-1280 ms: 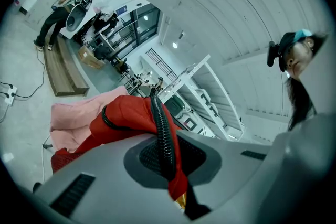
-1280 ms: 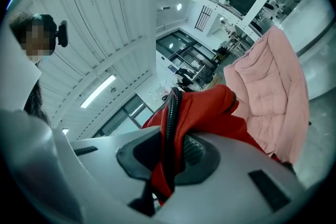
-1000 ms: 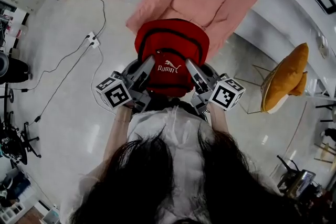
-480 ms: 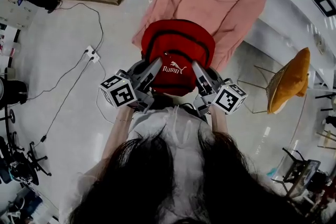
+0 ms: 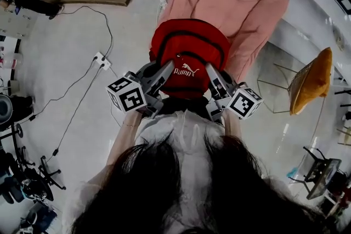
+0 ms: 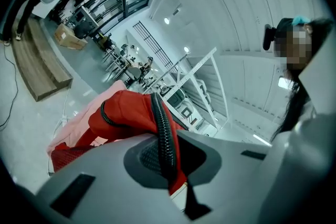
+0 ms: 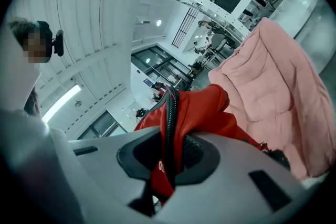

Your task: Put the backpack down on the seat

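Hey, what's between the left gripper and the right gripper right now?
The red backpack. The head view shows it held between the left gripper and the right gripper, each shut on one side of it.

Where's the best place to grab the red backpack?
By its two side edges, one gripper coming in from each side. The left gripper and right gripper now pinch the black ribbed seams of the backpack there. Those raised seams fit between shut jaws, and holding both sides should keep the soft bag level.
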Demonstrator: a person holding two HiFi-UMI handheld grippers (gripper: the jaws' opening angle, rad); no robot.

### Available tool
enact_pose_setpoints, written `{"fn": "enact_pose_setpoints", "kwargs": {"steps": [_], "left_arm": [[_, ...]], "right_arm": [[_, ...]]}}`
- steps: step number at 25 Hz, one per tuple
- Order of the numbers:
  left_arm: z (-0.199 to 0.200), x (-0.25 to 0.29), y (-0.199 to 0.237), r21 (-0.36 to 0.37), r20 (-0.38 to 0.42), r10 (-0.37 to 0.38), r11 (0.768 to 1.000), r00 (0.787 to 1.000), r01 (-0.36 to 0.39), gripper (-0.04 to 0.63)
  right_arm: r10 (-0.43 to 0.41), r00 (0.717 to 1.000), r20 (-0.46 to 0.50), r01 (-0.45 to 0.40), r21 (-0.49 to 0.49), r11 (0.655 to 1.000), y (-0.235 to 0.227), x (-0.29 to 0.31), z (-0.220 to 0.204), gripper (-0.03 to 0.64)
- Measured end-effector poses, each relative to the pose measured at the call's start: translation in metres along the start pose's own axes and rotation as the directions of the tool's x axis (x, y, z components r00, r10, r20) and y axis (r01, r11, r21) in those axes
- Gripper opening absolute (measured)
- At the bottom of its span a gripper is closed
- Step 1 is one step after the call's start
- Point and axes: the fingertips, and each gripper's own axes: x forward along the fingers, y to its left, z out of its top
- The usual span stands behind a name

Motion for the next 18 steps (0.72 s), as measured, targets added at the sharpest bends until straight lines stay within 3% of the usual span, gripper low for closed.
{"fn": "enact_pose_setpoints", "kwargs": {"steps": [11,18], "left_arm": [[0.001,0.006,0.022,-0.033,-0.004,0.019,0.999,1.0,-0.019,0.031],[0.007,0.066,0.055,-0.072,-0.015,0.069,0.995,0.997,-0.07,0.031]], "right_arm": [[-0.045,0.998,-0.04,0.044,-0.006,0.999,-0.009,0.019,0.002,0.058],[-0.039,0.995,-0.088,0.039,0.002,0.999,-0.066,0.047,0.037,0.058]]}}
